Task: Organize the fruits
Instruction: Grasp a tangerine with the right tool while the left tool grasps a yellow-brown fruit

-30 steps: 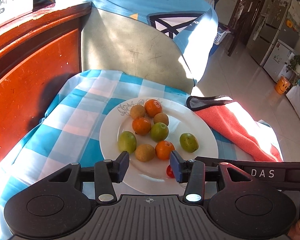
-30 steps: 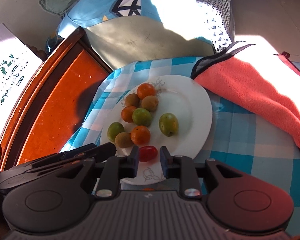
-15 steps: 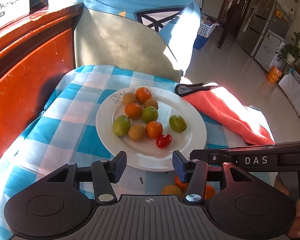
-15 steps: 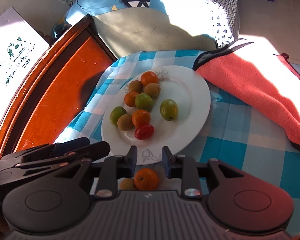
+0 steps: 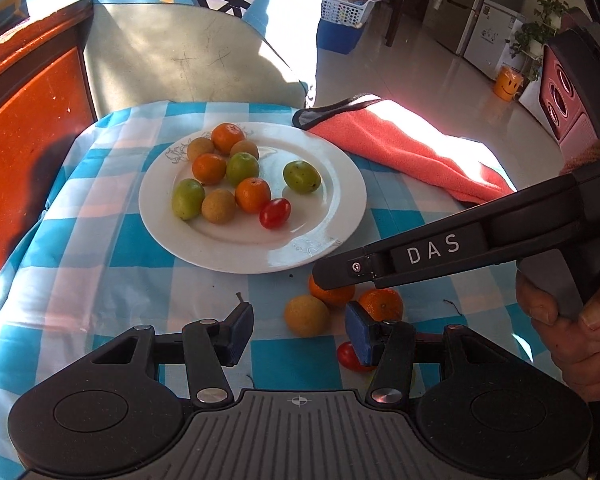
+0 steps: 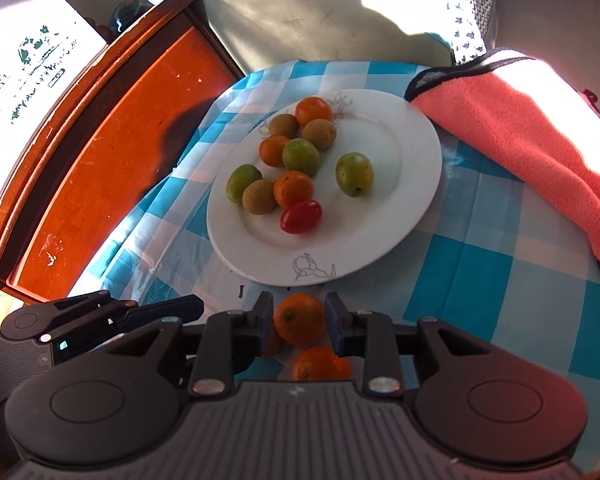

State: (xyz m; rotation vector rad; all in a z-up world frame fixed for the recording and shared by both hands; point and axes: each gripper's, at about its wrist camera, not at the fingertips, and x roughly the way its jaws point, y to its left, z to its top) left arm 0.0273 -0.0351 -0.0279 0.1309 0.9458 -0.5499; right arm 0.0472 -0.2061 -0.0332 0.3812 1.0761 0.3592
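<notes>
A desk under a blue-and-white checked cloth carries a white plate at frame centre, a coral towel at right, and, below the plate, two oranges, a yellowish fruit and a cherry tomato.

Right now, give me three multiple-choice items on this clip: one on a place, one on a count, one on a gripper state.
1. Where is the pink towel?
A. under the plate
B. beside the plate, on the checked cloth
C. on the floor

2. How many cherry tomatoes lie on the white plate?
A. one
B. two
C. three

3. The right gripper is:
A. open, straddling an orange off the plate
B. lifting a tomato
C. shut on the plate rim

Key: B, the towel lies right of the plate; A, one cherry tomato there; A, jaws flank the orange with gaps.
</notes>
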